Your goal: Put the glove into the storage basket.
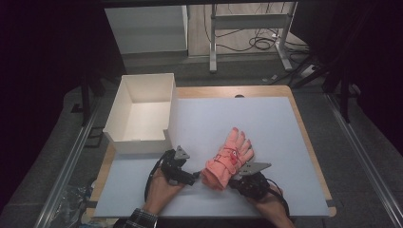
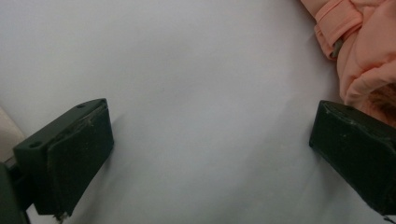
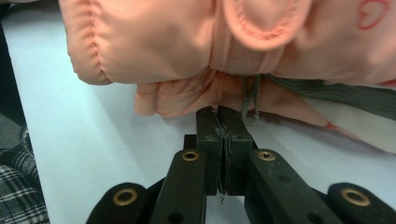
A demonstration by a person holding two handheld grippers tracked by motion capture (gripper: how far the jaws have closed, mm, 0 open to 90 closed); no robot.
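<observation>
A pink padded glove (image 1: 228,159) lies on the white mat (image 1: 271,123) near the front, fingers pointing away, with a second pink and grey layer under it. My left gripper (image 1: 195,176) rests low on the mat just left of the cuff. It is open, and in the left gripper view (image 2: 210,149) the glove (image 2: 364,46) sits beside its right jaw with bare mat between the jaws. My right gripper (image 1: 234,179) is at the cuff's right side. In the right gripper view (image 3: 219,114) its jaws are pressed together on the edge of the glove's (image 3: 187,42) lower fabric.
An open white box (image 1: 138,142) stands at the mat's left rear, close behind the left gripper. The mat covers a wooden table (image 1: 228,90). Beyond the table are a desk frame and cables on the floor. A plaid sleeve shows at the bottom left.
</observation>
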